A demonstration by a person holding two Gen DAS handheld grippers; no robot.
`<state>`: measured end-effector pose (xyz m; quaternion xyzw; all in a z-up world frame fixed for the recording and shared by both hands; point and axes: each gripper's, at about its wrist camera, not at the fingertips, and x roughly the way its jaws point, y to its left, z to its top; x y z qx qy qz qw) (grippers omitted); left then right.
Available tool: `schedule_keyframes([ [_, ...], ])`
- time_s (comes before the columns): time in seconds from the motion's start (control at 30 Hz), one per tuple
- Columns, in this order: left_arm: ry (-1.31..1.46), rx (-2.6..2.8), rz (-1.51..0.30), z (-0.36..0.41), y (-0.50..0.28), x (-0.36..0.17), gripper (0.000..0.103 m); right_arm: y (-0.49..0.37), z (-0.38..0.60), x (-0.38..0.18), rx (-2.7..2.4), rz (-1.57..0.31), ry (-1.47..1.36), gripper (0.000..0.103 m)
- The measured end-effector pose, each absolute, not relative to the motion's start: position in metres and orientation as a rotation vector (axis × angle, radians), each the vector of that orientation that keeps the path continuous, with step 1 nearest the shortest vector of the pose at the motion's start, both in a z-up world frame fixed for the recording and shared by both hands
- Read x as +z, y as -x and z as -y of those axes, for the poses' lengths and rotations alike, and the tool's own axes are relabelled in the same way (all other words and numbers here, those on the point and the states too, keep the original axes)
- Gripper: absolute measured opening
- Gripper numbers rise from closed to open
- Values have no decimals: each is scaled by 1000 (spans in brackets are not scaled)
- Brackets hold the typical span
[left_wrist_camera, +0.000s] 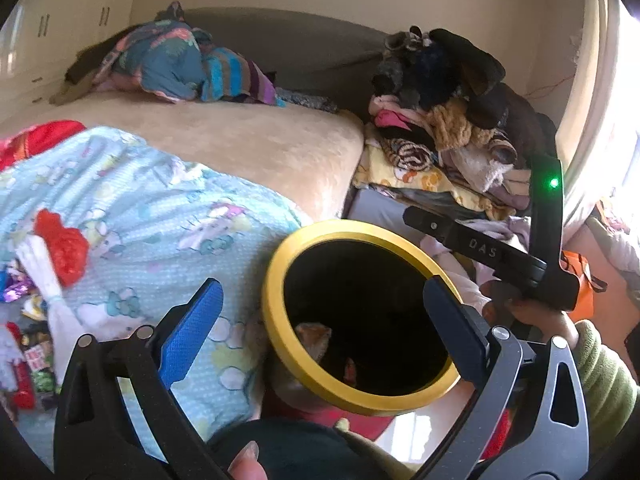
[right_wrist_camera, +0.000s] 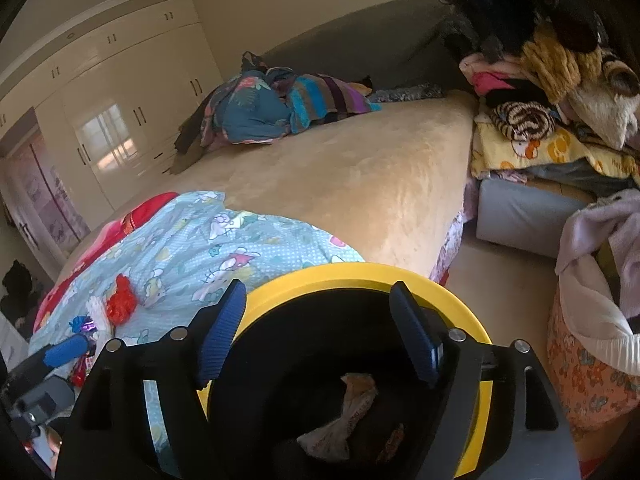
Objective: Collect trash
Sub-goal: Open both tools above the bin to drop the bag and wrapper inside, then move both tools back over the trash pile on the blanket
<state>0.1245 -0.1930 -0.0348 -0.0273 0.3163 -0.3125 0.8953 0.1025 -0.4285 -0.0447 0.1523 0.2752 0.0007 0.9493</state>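
Observation:
A black bin with a yellow rim (left_wrist_camera: pixel 276 280) stands against the bed's side, right under both grippers. Crumpled wrappers (right_wrist_camera: pixel 352 408) lie at its bottom. My left gripper (left_wrist_camera: pixel 322 286) is wide open: its right finger hangs over the bin's mouth, its left finger over the blue blanket, and nothing is gripped. My right gripper (right_wrist_camera: pixel 320 288) is also open above the bin's rim (right_wrist_camera: pixel 360 274), with nothing between its pads. More trash lies on the blanket to the left: a red crumpled wrapper (left_wrist_camera: pixel 64 248) (right_wrist_camera: pixel 120 304) and several small colourful wrappers (left_wrist_camera: pixel 28 344) (right_wrist_camera: pixel 82 364).
A light blue cartoon blanket (right_wrist_camera: pixel 224 240) covers the near part of the beige bed (right_wrist_camera: pixel 360 172). Bundled clothes (right_wrist_camera: pixel 272 108) lie at its far end. A tall pile of clothes (left_wrist_camera: pixel 448 120) and an orange laundry basket (right_wrist_camera: pixel 588 368) stand to the right. Wardrobes (right_wrist_camera: pixel 112 92) line the left wall.

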Motion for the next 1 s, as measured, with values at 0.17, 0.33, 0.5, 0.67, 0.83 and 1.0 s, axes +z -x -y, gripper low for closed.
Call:
schedule_keyframes([
  [0.17,75,-602,-625,177,-123,-28,92,-101,414,-36,17,-533,-286,76],
  [0.33,93,-553,-597,160,-121,-21,92,-97,397,-25,46,-504,-261,79],
  [0.5,108,-504,-572,145,-119,-15,92,-97,380,-17,81,-487,-238,83],
  [0.67,134,-468,-555,129,-116,-12,92,-96,360,-12,119,-482,-217,85],
  [0.83,135,-406,-527,116,-113,-4,92,-97,342,-11,153,-480,-199,86],
  [1.0,132,-350,-497,102,-109,3,92,-95,325,-13,183,-486,-178,86],
])
